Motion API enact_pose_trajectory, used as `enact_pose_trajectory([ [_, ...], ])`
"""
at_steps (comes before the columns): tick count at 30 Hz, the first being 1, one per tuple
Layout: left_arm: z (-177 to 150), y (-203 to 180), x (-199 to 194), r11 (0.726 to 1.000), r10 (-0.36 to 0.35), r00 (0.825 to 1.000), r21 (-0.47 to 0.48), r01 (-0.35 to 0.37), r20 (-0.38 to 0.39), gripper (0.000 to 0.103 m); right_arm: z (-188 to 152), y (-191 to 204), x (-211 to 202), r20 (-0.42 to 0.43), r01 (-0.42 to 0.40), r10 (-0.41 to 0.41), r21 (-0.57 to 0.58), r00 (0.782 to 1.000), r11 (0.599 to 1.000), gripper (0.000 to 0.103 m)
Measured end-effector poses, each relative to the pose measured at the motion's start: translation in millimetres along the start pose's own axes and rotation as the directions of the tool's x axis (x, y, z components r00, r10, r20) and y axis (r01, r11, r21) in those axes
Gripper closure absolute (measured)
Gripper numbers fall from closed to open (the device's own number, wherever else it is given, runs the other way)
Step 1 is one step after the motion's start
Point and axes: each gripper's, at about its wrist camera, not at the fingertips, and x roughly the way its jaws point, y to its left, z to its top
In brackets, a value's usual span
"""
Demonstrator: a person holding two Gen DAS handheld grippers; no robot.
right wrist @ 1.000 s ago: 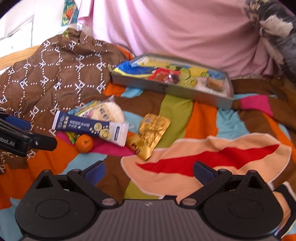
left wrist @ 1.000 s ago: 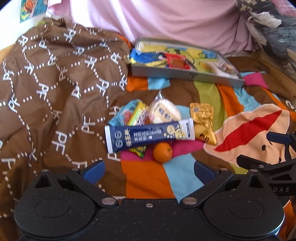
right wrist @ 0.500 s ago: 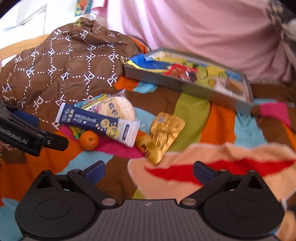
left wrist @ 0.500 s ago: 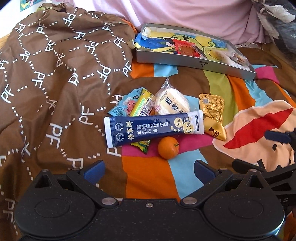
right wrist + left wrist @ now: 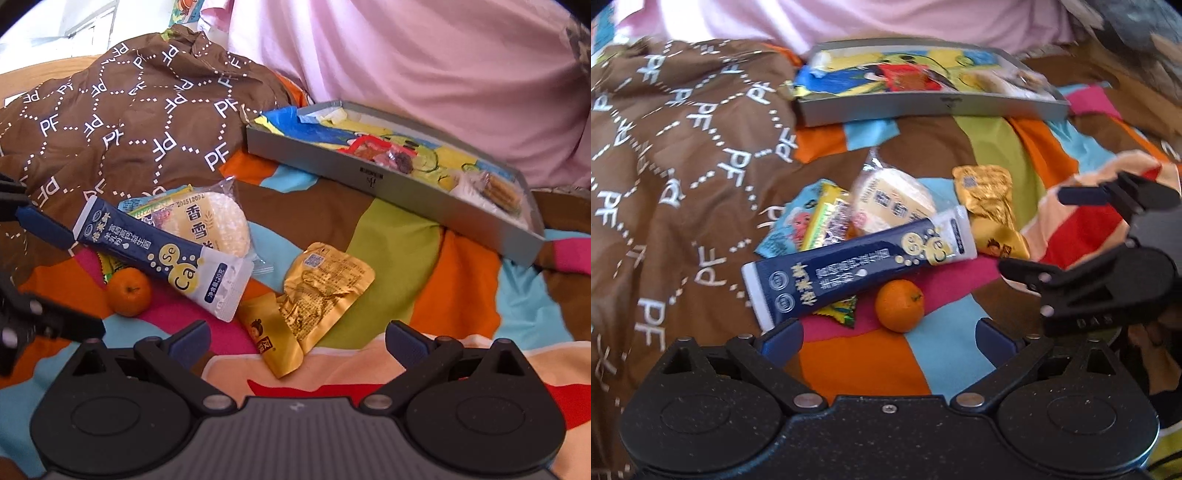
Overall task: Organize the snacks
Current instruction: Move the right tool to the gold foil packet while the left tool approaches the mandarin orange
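Both grippers, left gripper [image 5: 888, 334] and right gripper [image 5: 297, 338], fingers spread, empty. Crinkled gold foil snack packet [image 5: 314, 295] lies on bed just ahead of right; pinch flat edge, carry to grey rectangular tray [image 5: 373, 181].

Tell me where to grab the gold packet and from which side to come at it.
Take the gold packet by its wide upper half, which lies flat and clear of the other snacks, coming straight down from above with the right hand-held gripper, whose jaws are open just short of it. Avoid the folded lower corner: it sits close to the white end of the blue sachet.
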Motion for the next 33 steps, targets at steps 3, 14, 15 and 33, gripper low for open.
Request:
enact_pose_trajectory([
  [3,0.7,-4.7,5.4,0.999,-0.002,1.000,0.039,0.001,0.005,0.004,-0.3,1.4,6.9,-0.002,-0.003,0.003,-0.020,1.000,1.000,0.000],
  [14,3.0,-13.8,20.7,0.993,-0.006,0.999,0.120,0.010,-0.034,0.015,-2.1,-3.8,30.3,-0.017,-0.019,0.018,-0.018,1.000,1.000,0.013],
  [15,3.5,-13.6,20.8,0.993,-0.006,0.999,0.120,0.009,-0.032,0.016,-2.4,-3.9,31.9,-0.017,-0.026,0.025,-0.015,1.000,1.000,0.014],
  [33,9.2,-9.8,26.2,0.999,-0.042,0.999,0.022,0.043,-0.022,0.050,-2.9,-1.2,31.1,0.006,-0.080,0.080,-0.014,0.997,0.997,0.031],
])
